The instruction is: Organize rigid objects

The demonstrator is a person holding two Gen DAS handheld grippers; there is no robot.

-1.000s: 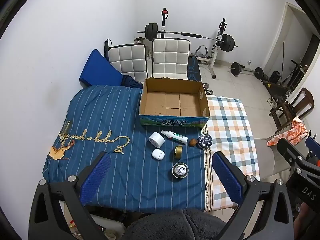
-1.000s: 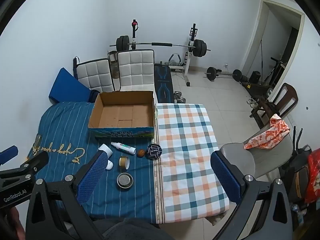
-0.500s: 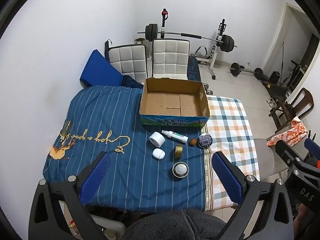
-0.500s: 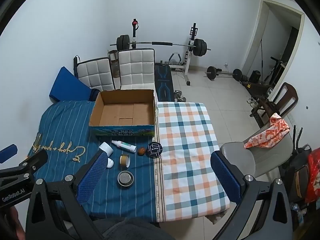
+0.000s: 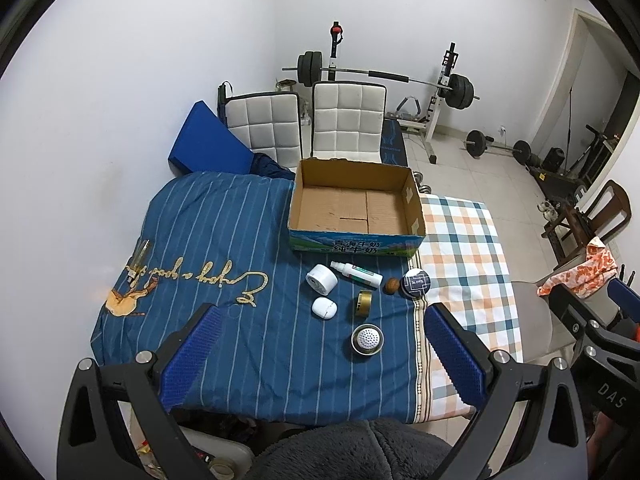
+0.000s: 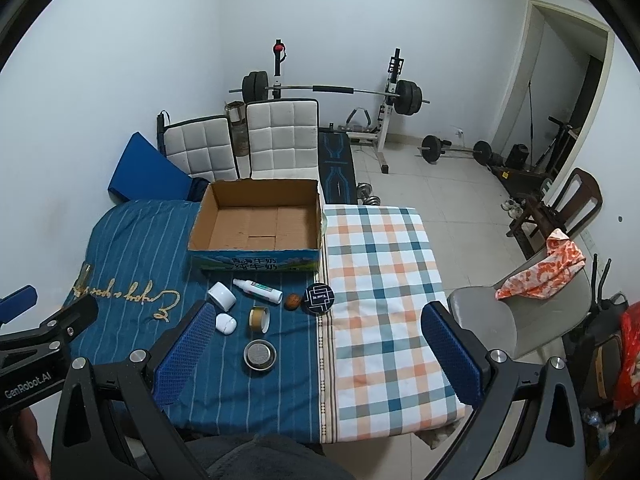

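Note:
An open cardboard box (image 5: 356,208) (image 6: 258,224) stands empty at the far middle of the table. In front of it lie a white jar (image 5: 321,279) (image 6: 221,294), a white spray bottle (image 5: 356,274) (image 6: 258,290), a small white case (image 5: 324,307) (image 6: 226,323), a tape roll (image 5: 364,303) (image 6: 259,318), a brown nut (image 5: 392,286) (image 6: 292,302), a black round tin (image 5: 416,283) (image 6: 319,299) and a metal strainer cup (image 5: 367,340) (image 6: 260,355). My left gripper (image 5: 320,360) and right gripper (image 6: 318,356) are open, empty, held above the near edge.
The table wears a blue striped cloth (image 5: 208,240) on the left and a plaid cloth (image 6: 380,280) on the right. Two white chairs (image 5: 304,124) stand behind the box. A grey chair (image 6: 512,316) with an orange cloth is at the right. Barbell rack (image 6: 332,90) at the back wall.
Both views have shifted very slightly; the objects on the table have not moved and both grippers stay open.

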